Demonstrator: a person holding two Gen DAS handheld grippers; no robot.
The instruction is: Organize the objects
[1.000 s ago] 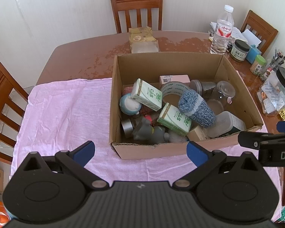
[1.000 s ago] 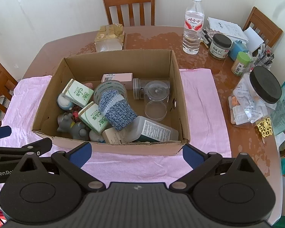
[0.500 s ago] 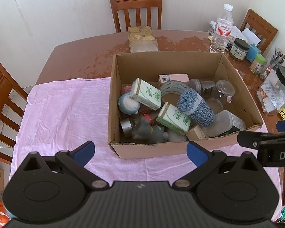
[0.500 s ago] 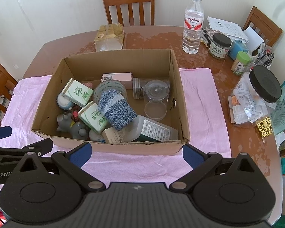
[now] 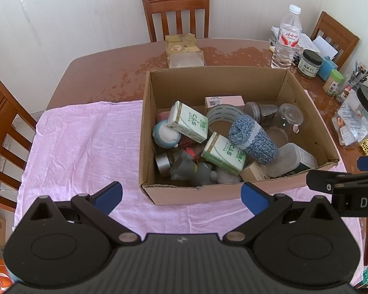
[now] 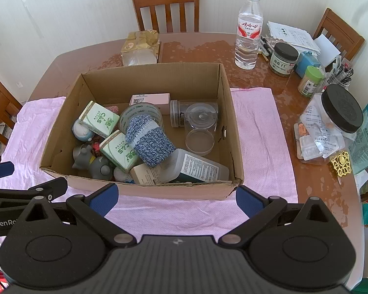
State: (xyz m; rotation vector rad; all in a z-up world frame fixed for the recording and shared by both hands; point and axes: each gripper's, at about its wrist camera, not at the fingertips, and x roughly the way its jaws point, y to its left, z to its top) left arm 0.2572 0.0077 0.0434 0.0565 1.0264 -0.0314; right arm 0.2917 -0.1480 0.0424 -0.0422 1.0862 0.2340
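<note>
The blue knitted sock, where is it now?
Both views show the sock inside the cardboard box, centre, lying over the tape roll and a green carton.

Pink cloth (image 5: 85, 137), brown cardboard box (image 6: 144, 83), blue-white flecked, seemingly knitted sock (image 6: 148, 142).

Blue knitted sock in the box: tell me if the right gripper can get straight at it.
Probably yes. The blue knitted sock lies on top of the pile in the open cardboard box, nothing over it, and the right gripper hangs open just before the box's near wall.

1 box (image 6: 144, 188); 2 tissue packs (image 6: 99, 120); 1 sock (image 6: 148, 142); 3 chairs (image 6: 165, 3)
</note>
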